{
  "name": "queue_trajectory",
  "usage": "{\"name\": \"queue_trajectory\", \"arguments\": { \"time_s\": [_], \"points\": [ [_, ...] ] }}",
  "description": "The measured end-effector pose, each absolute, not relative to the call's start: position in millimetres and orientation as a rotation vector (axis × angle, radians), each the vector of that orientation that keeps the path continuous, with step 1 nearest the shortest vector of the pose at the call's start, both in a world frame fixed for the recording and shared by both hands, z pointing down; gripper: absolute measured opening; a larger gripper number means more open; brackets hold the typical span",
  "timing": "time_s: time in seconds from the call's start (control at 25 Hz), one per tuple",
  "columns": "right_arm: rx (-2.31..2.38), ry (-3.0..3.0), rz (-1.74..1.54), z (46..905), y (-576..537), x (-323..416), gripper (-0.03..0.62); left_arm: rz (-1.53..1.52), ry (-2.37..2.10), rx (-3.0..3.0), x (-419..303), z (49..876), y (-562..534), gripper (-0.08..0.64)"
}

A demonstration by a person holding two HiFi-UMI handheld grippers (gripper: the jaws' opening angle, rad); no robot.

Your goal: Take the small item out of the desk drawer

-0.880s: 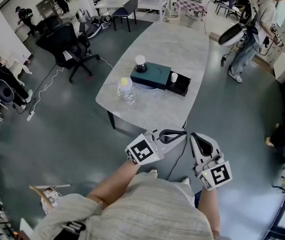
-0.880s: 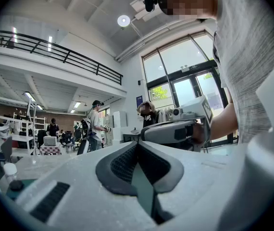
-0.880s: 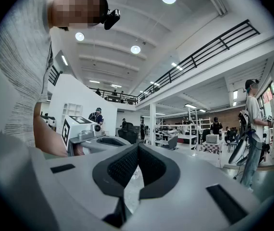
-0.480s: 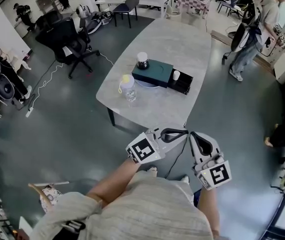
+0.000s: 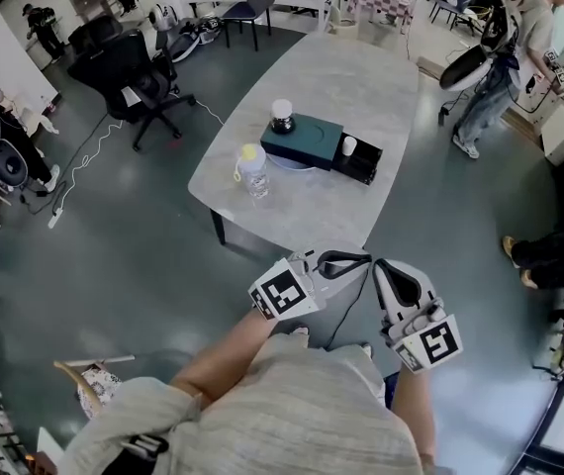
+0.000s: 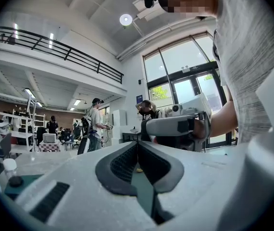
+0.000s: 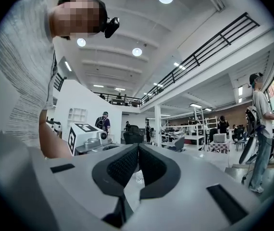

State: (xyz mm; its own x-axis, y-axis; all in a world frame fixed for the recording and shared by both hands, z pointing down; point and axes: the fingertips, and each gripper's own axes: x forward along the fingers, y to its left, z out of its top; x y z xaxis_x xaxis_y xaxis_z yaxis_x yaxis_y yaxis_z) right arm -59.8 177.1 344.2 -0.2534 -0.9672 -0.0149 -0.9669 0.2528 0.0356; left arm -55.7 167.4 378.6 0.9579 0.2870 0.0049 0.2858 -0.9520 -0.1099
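A dark green desk drawer unit sits on the grey table, far ahead of me. Its black drawer stands pulled out to the right, with a small white item at its near-left corner. Both grippers hang close to my chest, well short of the table. In the head view my left gripper points right and my right gripper points up; their tips nearly meet. The jaws of each are pressed together with nothing between them, as the left gripper and right gripper views show.
A water bottle stands at the table's near-left part. A white-topped jar rests on the drawer unit. A black office chair is left of the table. A person stands at the far right, and cables lie on the floor.
The grippers have stayed almost still near my chest. The table has slid slightly up in the head view. The person at the far right has shifted, and legs have come in at the right edge.
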Motion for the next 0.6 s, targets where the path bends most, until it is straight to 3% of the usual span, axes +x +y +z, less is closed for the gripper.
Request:
{"name": "queue_trajectory", "arguments": {
  "time_s": [0.6],
  "points": [
    [1.803, -2.503, -0.022, 362, 147, -7, 0.009, -0.053, -0.348, -3.062, -1, 392, 136, 0.015]
  ]
}}
